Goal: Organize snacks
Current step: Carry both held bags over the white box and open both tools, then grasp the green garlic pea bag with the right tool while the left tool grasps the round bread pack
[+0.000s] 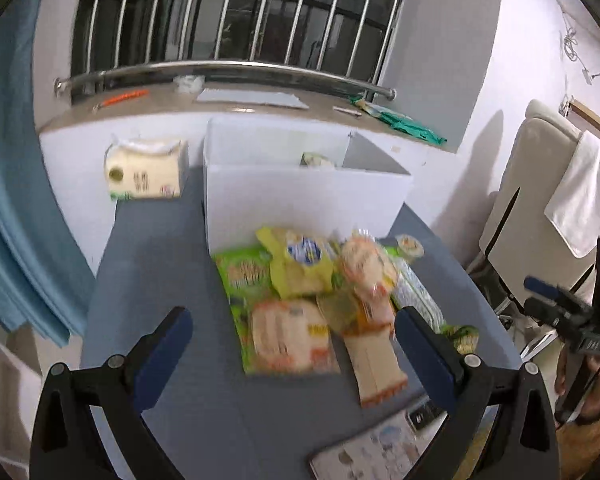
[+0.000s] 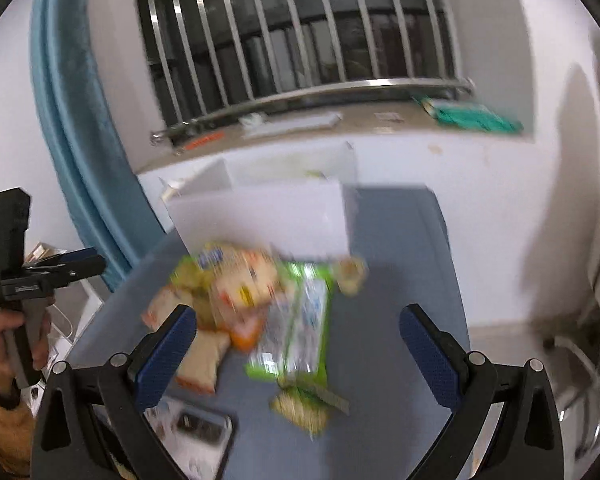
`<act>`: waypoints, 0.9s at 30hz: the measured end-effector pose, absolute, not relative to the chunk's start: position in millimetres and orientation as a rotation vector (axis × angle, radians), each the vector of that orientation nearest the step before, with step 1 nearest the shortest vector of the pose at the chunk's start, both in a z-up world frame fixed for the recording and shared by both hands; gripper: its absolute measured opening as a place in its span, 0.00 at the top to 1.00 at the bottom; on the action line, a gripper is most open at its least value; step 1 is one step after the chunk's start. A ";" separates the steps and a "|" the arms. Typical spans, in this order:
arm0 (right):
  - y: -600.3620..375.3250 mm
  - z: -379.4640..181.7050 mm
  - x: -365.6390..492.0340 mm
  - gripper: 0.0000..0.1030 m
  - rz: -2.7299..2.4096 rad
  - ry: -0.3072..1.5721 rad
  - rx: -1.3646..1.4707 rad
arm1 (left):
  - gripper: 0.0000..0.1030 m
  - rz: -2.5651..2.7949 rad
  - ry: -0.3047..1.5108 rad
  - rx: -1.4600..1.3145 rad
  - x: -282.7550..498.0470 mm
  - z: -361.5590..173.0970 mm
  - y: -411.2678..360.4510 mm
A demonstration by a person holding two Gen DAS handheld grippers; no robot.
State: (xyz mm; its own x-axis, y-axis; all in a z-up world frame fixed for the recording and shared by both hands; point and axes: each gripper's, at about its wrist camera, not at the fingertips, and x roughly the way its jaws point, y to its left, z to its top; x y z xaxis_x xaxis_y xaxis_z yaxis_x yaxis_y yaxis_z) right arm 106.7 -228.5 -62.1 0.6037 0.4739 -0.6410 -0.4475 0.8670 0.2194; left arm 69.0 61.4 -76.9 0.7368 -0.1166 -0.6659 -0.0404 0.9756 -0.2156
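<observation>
A heap of snack packets point(image 1: 320, 300) lies on the grey table point(image 1: 160, 288) in front of a white open box point(image 1: 300, 192): a green pack point(image 1: 240, 276), a yellow bag point(image 1: 300, 264) and orange-and-white bags point(image 1: 292, 340). One small packet point(image 1: 318, 159) shows inside the box. My left gripper point(image 1: 294, 332) hovers open above the near side of the heap, holding nothing. In the right wrist view the heap point(image 2: 260, 300) is blurred, with the white box point(image 2: 268, 216) behind it. My right gripper point(image 2: 298, 330) is open and empty over the green pack point(image 2: 300, 320). A small green packet point(image 2: 304, 404) lies nearest.
A tissue pack point(image 1: 144, 174) stands left of the box. A phone point(image 2: 204, 428) and a printed card point(image 1: 376, 448) lie at the table's near edge. A windowsill with barred window runs behind; a blue curtain point(image 1: 12, 200) hangs left, a chair with towel point(image 1: 580, 192) right.
</observation>
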 end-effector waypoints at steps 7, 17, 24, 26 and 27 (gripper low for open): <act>-220.8 -100.3 91.7 0.00 0.517 0.829 0.023 | 0.00 -0.053 0.768 -0.272 50.4 -92.8 52.9; -206.7 -135.2 119.2 0.00 0.454 0.940 0.030 | 0.00 -0.011 0.833 -0.268 58.7 -115.3 56.9; -198.8 -152.5 126.1 0.54 0.467 0.976 0.056 | 0.00 0.001 0.882 -0.249 72.1 -129.4 54.7; -200.9 -150.5 124.2 0.54 0.463 0.974 0.047 | 0.00 0.006 0.901 -0.256 77.0 -135.0 56.7; -202.9 -147.6 120.8 0.54 0.467 0.961 0.042 | 0.00 0.012 0.913 -0.257 79.4 -138.2 57.2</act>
State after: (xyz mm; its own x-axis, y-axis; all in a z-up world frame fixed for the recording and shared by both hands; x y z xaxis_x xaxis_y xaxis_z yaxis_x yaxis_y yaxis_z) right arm 120.8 -202.9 -147.6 0.4813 0.4012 -0.7794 -0.3648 0.9001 0.2381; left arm 79.4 57.2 -138.2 0.6134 -0.0982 -0.7837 -0.1195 0.9693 -0.2150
